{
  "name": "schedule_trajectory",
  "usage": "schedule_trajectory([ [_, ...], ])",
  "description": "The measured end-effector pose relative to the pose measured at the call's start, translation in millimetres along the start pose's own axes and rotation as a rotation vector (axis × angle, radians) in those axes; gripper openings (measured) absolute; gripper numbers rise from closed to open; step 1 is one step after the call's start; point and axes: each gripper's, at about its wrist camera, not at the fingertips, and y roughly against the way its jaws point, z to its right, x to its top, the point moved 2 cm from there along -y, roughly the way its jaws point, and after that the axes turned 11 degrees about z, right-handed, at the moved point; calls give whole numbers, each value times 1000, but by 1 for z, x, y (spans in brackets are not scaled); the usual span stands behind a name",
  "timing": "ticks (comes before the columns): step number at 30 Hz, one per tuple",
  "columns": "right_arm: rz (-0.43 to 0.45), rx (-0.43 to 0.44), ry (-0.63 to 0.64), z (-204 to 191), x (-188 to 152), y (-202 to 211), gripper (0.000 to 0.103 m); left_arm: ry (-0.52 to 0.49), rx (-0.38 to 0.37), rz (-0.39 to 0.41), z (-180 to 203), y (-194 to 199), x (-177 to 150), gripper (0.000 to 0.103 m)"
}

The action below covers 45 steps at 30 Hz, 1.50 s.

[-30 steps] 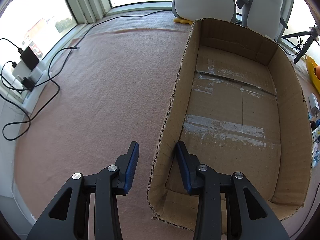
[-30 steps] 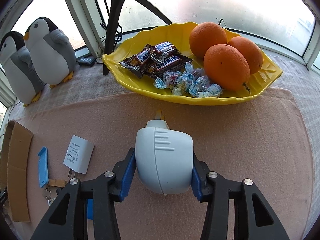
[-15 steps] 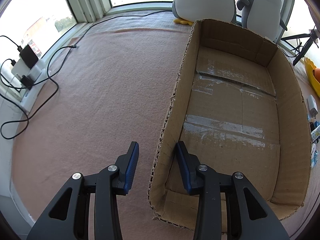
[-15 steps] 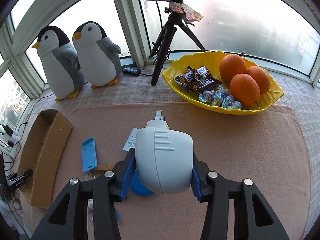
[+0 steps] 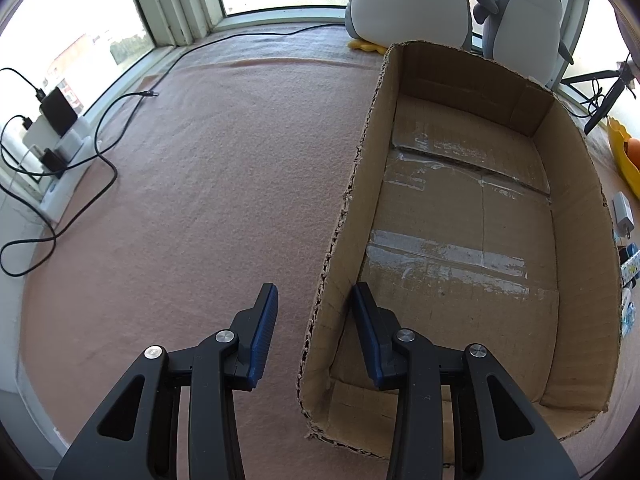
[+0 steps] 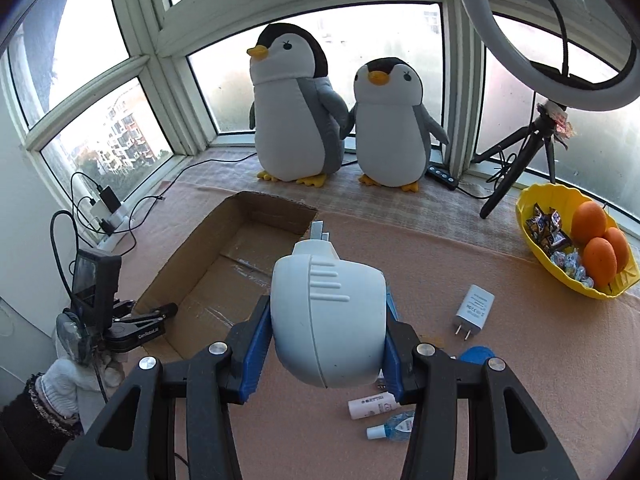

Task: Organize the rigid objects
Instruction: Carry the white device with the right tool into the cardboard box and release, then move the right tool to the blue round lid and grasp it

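Note:
My right gripper (image 6: pixel 324 344) is shut on a white rounded plastic device (image 6: pixel 326 316) with a metal tip and holds it in the air above the pink cloth, just right of an open cardboard box (image 6: pixel 188 272). The box is empty. My left gripper (image 5: pixel 314 328) is open and straddles the box's left wall (image 5: pixel 340 240) near its front corner; it also shows in the right wrist view (image 6: pixel 136 328). A white charger (image 6: pixel 474 308), a blue round thing (image 6: pixel 478 354), a small white tube (image 6: pixel 370 404) and a small blue bottle (image 6: pixel 394 428) lie on the cloth.
Two plush penguins (image 6: pixel 296 108) stand at the window behind the box. A yellow bowl (image 6: pixel 536 256) with oranges and sweets sits at the right. A tripod with a ring light (image 6: pixel 520 152) stands behind it. Cables and a power strip (image 5: pixel 56 136) lie at the left.
My right gripper has lifted and swung left with the white device, from facing the yellow bowl to facing the box and penguins. My left gripper has stayed at the box wall.

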Motion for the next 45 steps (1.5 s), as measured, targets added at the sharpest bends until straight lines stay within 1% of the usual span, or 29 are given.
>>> schedule_trajectory([
  [4,-29,52,32,-34,-7,-20,44,3,-2,3,0,0,0,37],
  [8,-79,93,56,-61,-20,-43,44,1,1,5,0,0,-1,37],
  [14,-114,121,97,-93,-33,-68,44,0,3,9,1,1,-1,37],
  [18,-128,130,103,-103,-36,-80,44,0,2,10,2,1,-2,37],
  [25,-119,135,125,-111,-33,-85,45,-3,7,12,4,1,-1,37],
  [27,-111,147,125,-112,-31,-85,57,-3,7,12,4,1,-1,38],
  [28,-104,148,123,-112,-29,-83,68,-2,5,17,4,2,-1,37],
  [29,-93,147,122,-112,-27,-81,75,-4,6,13,5,1,0,37],
  [30,-82,146,122,-111,-25,-79,76,-2,6,14,4,1,-1,37],
  [32,-69,136,123,-110,-23,-75,77,-3,7,15,5,1,-1,37],
  [40,-65,118,69,-94,-22,-68,77,-5,6,16,4,1,-1,37],
  [45,-48,105,39,-80,-20,-56,77,-4,4,15,3,1,-1,37],
])
